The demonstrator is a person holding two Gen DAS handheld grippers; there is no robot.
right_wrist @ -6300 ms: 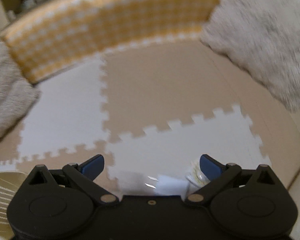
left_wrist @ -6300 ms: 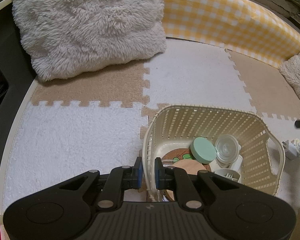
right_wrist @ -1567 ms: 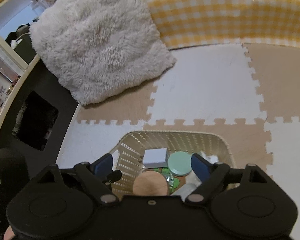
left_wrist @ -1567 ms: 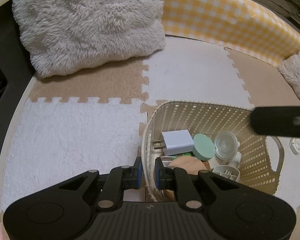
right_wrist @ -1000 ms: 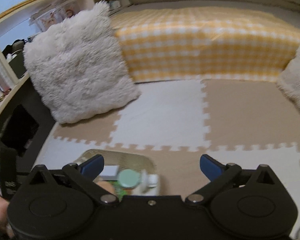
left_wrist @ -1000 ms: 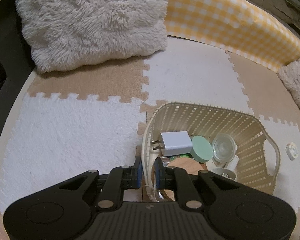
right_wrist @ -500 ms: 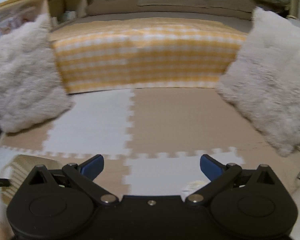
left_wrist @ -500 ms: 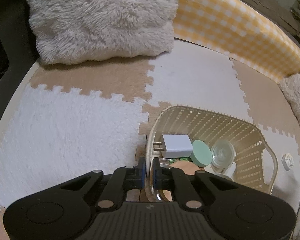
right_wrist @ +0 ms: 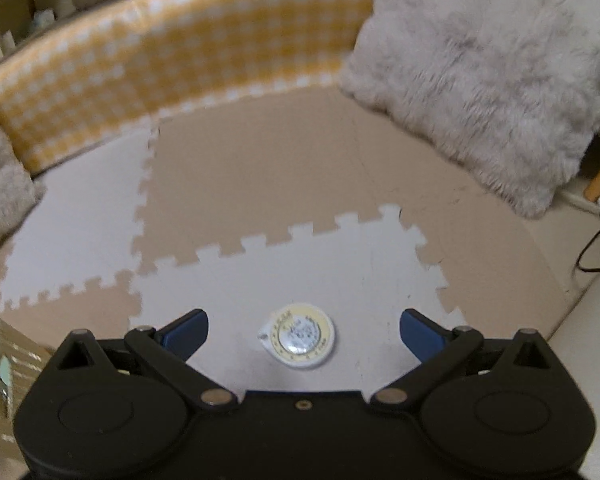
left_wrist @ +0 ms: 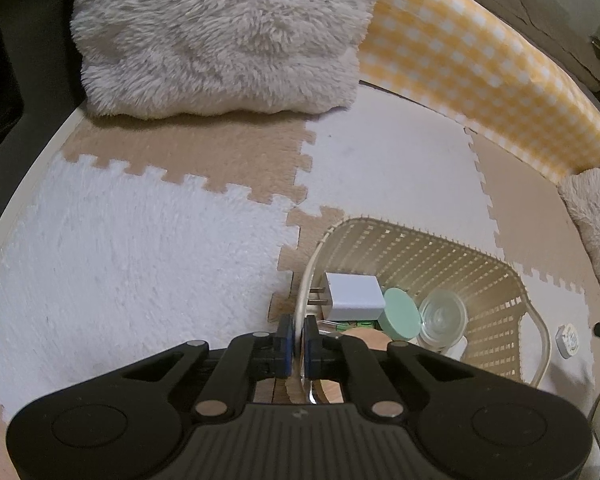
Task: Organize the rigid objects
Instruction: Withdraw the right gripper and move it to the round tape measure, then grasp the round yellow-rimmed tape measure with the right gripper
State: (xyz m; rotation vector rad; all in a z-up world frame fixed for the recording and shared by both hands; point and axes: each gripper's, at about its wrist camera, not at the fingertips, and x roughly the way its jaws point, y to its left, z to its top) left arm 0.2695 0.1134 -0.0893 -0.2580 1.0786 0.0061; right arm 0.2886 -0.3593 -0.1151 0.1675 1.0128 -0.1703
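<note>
My left gripper [left_wrist: 295, 334] is shut on the rim of the cream plastic basket [left_wrist: 440, 240], which stands on the foam mat. In the basket lie a white plug adapter [left_wrist: 354, 295], a mint round lid [left_wrist: 400, 313], a clear round container [left_wrist: 442, 316] and a wooden disc [left_wrist: 366, 336]. My right gripper [right_wrist: 303, 330] is open, its fingers on either side of a small round white and yellow container [right_wrist: 300, 334] lying on a white mat tile. That container also shows in the left wrist view [left_wrist: 568, 340], right of the basket.
Beige and white puzzle foam tiles cover the floor [left_wrist: 140, 248]. A fluffy white pillow [left_wrist: 220, 32] lies at the back left, another [right_wrist: 488, 64] at the right. A yellow checked cushion wall [right_wrist: 172, 48] runs along the back. A black cable [right_wrist: 596, 248] lies off the mat.
My right gripper has swung away from the basket to the right and come down over the small round container. The plug adapter now lies in the basket. My left gripper stays shut on the rim.
</note>
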